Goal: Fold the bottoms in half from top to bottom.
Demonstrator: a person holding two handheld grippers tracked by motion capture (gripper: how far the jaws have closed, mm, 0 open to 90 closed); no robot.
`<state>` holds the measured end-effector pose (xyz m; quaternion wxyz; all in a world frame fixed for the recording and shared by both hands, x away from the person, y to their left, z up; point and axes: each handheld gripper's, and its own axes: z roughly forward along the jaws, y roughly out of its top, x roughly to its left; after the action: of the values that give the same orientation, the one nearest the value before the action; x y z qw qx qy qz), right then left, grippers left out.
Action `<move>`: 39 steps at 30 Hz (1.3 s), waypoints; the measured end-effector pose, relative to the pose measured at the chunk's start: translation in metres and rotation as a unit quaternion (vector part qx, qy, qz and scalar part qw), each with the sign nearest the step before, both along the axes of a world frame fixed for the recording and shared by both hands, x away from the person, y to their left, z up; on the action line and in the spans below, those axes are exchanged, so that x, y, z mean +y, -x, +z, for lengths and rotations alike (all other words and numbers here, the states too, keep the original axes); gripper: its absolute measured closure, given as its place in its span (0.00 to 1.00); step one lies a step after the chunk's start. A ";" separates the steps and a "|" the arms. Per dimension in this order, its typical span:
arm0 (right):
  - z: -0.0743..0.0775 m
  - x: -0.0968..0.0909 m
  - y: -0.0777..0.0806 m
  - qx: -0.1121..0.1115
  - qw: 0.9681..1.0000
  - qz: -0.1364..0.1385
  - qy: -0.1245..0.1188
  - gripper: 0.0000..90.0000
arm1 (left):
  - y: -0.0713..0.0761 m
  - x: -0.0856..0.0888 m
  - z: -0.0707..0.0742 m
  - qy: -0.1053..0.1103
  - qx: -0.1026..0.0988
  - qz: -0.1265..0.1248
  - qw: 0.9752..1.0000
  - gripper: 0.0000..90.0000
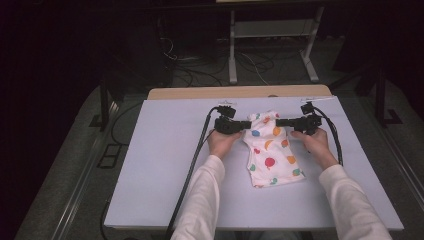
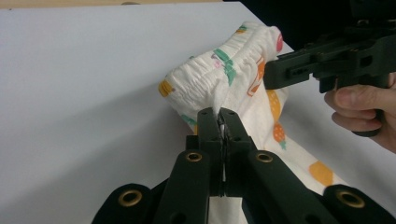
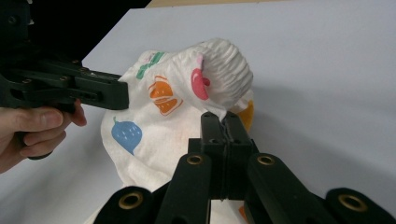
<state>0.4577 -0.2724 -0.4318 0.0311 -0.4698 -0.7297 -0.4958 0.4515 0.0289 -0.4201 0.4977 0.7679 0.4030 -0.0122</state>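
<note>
White fruit-print cotton garment point(image 1: 270, 152) lies on pale table point(image 1: 165, 165), its gathered elastic waistband pinched by left claw point(image 1: 248, 124) and right claw point(image 1: 278, 122).

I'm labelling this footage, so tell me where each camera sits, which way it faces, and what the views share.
High view: above the person's side, looking forward and down on the pale grey table; both sleeves, hands, left gripper and right gripper show.
Left gripper view: rides the left gripper, looking along its shut jaws at the white fruit-print garment.
Right gripper view: rides the right gripper, facing the opposite way.
Shared: garment; each gripper view shows the other gripper.
</note>
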 end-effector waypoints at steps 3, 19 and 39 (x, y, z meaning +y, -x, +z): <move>-0.001 -0.003 0.003 -0.001 1.000 -0.003 -0.014 0.98 | 0.002 -0.002 0.003 0.006 -0.001 -0.002 1.000 0.98; 0.010 -0.007 0.022 -0.012 1.000 0.018 -0.004 0.98 | 0.023 -0.005 0.004 0.020 -0.005 -0.022 1.000 0.98; 0.013 -0.021 0.042 -0.021 0.999 0.027 -0.008 0.98 | 0.043 -0.006 0.010 0.037 -0.018 -0.039 0.998 0.98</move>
<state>0.4153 -0.2931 -0.4187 0.0325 -0.4393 -0.7383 -0.5108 0.4086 0.0232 -0.4101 0.5324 0.7641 0.3629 -0.0327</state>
